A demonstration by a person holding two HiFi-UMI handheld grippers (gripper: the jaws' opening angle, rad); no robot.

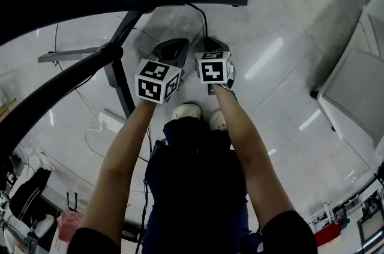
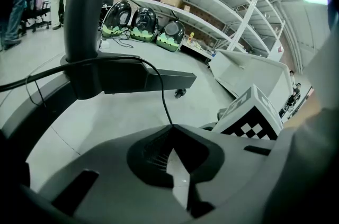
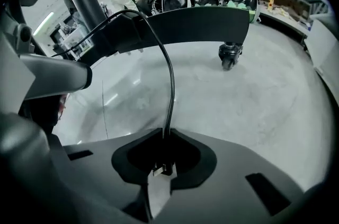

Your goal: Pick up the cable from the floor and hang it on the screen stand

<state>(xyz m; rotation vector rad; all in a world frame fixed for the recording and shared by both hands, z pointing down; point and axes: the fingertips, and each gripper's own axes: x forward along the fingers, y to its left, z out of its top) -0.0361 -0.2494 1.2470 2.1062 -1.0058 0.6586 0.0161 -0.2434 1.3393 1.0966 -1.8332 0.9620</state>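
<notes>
**Right gripper** (image 3: 163, 138): clenched on the cable (image 3: 170, 80). The metal plug (image 3: 163, 169) sits between the jaws, just behind their tips.

**Left gripper** (image 2: 171, 127): jaws together. No cable shows in the window behind its tips, so it reads as empty. The cable's line meets its tip, probably passing behind.

**Cable, location:** its free end is in the right jaws, clear of the floor (image 3: 265, 112). From there it climbs in an arch to the base leg (image 3: 201, 24) of the screen stand and runs off leftward along it.

**Step in hand (judged):** securing the plug end before carrying it up to hang.
- Keep the pinch on the cord just behind the plug so it cannot slip through.
- Raise it along the arch rather than across it, so the slack follows and nothing tugs at the leg.
- Bring the empty left gripper in lower on the cord to steady the loop.
- Stay clear of the caster (image 3: 229, 56).

**View notes:**
- Only the right gripper view shows the plug in the jaws.
- The left gripper view adds the stand's upright post (image 2: 87, 6), the right gripper's marker cube (image 2: 254, 112) just beside it, and shelving (image 2: 212, 0) far behind.
- Only the head view shows both grippers side by side above the person's shoes (image 1: 187, 110), and a white power strip (image 1: 111, 120) lying on the floor near the stand.
</notes>
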